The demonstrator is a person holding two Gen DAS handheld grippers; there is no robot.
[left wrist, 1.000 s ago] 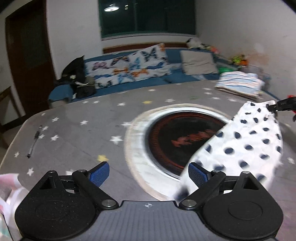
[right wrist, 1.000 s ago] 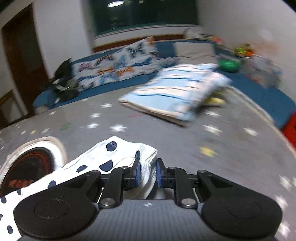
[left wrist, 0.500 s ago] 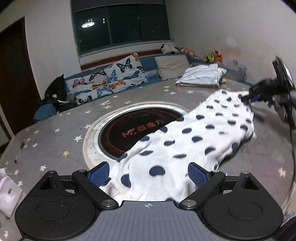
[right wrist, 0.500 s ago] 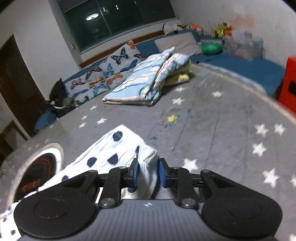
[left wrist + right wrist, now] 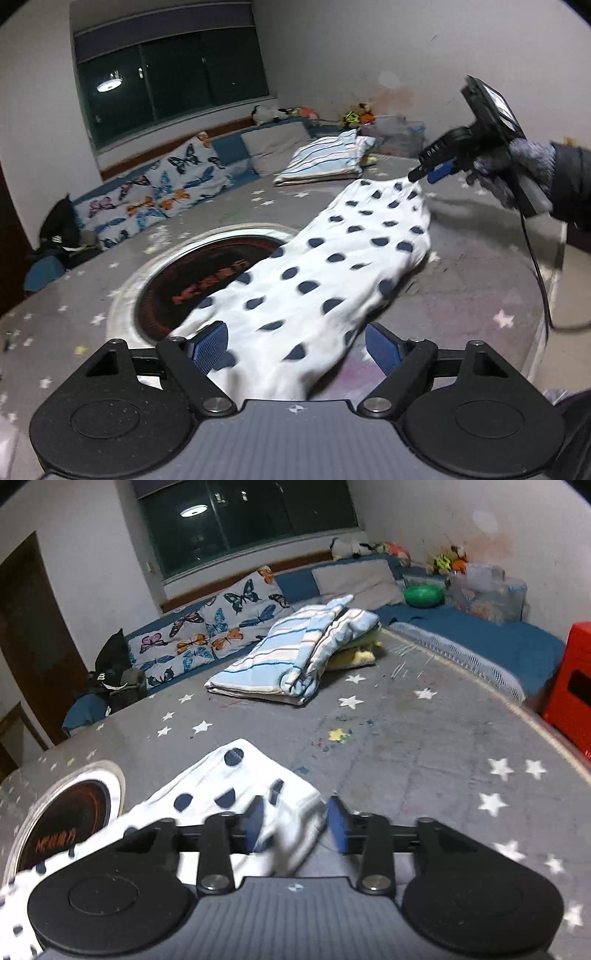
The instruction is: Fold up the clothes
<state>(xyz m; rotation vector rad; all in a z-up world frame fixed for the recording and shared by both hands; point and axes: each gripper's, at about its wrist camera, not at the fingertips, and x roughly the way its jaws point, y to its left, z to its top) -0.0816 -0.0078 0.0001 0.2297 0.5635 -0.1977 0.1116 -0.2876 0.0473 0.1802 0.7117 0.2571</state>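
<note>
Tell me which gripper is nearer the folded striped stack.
Right. The right gripper sits at the polka-dot garment's far end, just short of the striped stack, jaws just opened off the cloth. The left gripper is at the garment's near end.

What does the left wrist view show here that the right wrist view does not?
Only the left wrist view: the right tongs seen from outside, held by a gloved hand, and the polka-dot garment's full length.

Only the right wrist view: a red box, a green bowl and a dark door.

Both: the polka-dot garment on the star-patterned table, the round insert, the folded striped cloth and the butterfly pillows.
</note>
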